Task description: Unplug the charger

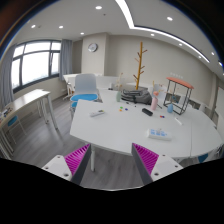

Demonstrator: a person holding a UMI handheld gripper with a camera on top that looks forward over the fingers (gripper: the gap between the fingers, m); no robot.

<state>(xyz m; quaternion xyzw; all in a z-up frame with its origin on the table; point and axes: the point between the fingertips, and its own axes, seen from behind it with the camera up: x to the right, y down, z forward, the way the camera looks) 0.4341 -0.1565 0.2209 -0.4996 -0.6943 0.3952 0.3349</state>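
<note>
Standing wide apart, the gripper (113, 160) shows both purple pads (78, 159) with nothing between them and nothing touching either finger.

- White table (120, 135): just ahead of the fingers, stretching away into the room.
- Small dark object (147, 112): lying on the table well beyond the fingers; cannot tell whether it is the charger.
- White flat item (97, 113): on the table, to the left of the dark object.
- Orange-topped wire rack (179, 95): at the table's far right.
- Wooden branched stand (139, 63): upright at the table's far side.
- Blue chair (85, 98): beyond the table's left end.
- Wall clock (92, 47): on the back wall.
- Charger: not identifiable with certainty.
</note>
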